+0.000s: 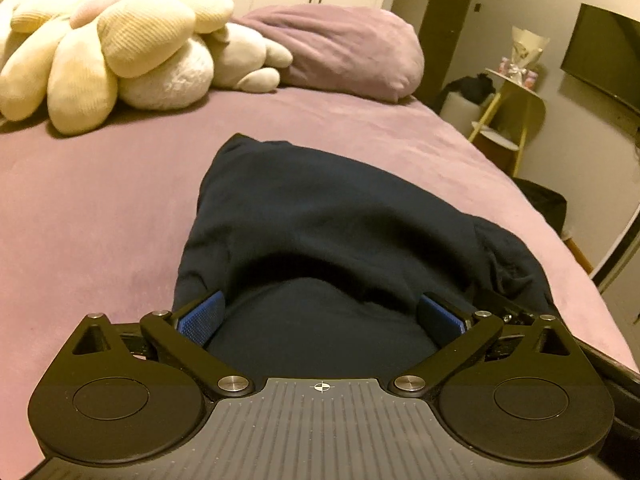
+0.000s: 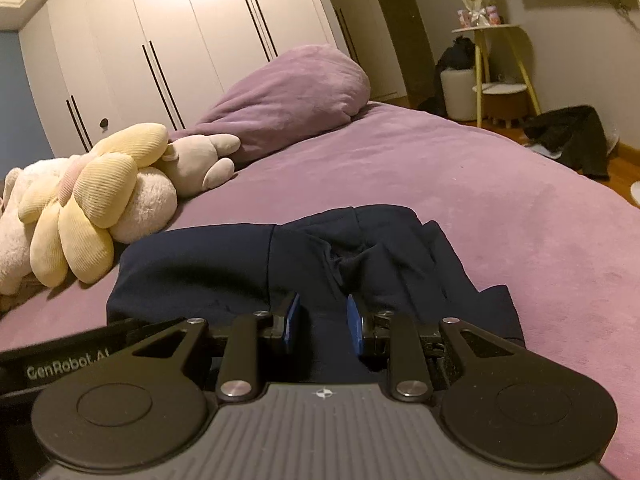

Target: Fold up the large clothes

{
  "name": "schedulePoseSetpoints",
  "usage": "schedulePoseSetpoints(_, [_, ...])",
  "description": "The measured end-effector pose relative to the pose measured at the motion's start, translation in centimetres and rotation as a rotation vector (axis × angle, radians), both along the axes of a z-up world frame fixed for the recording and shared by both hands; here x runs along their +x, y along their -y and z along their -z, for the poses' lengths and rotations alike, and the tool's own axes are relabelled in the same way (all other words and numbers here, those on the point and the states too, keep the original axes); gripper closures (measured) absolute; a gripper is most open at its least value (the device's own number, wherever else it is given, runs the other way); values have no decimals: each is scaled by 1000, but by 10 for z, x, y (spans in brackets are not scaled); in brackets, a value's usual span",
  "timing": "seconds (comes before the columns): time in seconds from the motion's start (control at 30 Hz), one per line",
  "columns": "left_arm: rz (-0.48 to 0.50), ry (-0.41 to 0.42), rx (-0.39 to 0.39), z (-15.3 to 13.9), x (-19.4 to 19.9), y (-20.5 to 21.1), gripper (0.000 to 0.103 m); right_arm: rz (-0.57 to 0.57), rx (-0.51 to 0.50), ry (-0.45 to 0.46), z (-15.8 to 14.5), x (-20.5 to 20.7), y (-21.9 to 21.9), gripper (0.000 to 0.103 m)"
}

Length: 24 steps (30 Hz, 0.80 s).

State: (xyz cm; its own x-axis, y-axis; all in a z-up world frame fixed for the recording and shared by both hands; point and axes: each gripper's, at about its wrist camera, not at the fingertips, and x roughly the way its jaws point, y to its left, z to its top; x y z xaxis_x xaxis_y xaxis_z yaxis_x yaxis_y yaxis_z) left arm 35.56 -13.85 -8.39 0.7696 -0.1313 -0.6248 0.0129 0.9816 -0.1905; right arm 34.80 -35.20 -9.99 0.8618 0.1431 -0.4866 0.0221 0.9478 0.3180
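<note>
A dark navy garment (image 1: pixel 340 208) lies bunched and partly folded on the purple bed (image 1: pixel 100 220). My left gripper (image 1: pixel 320 316) hovers low over its near edge with the jaws spread wide; the blue pads (image 1: pixel 200 318) stand apart from the cloth, pressing on nothing. In the right wrist view the same garment (image 2: pixel 200 268) shows a crumpled fold at its middle. My right gripper (image 2: pixel 322 324) has its jaws narrow, and a thick strip of the navy cloth fills the gap between the blue pads (image 2: pixel 292 320).
Cream plush toys (image 2: pixel 88 208) lie at the left of the bed, with a purple pillow (image 2: pixel 296 88) behind them. The bed's right edge drops to the floor, where dark clothes (image 2: pixel 572 132) and a yellow-legged side table (image 2: pixel 492 40) stand. A white wardrobe (image 2: pixel 180 20) lines the far wall.
</note>
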Motion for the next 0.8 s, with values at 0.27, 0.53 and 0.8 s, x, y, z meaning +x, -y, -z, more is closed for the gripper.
schedulePoseSetpoints(0.27, [17,6,-22,-4,-3,-9,0,-9,-7,-8,-1,3,-1,78])
schedulePoseSetpoints(0.53, [7,-8,-11,0,3,-6,0,-9,-14,-15,-2,7,-2,78])
schedulePoseSetpoints(0.8, [91,-36,-45,-29,-27,-33,0,-23,138,-10,-20,-5,17,76])
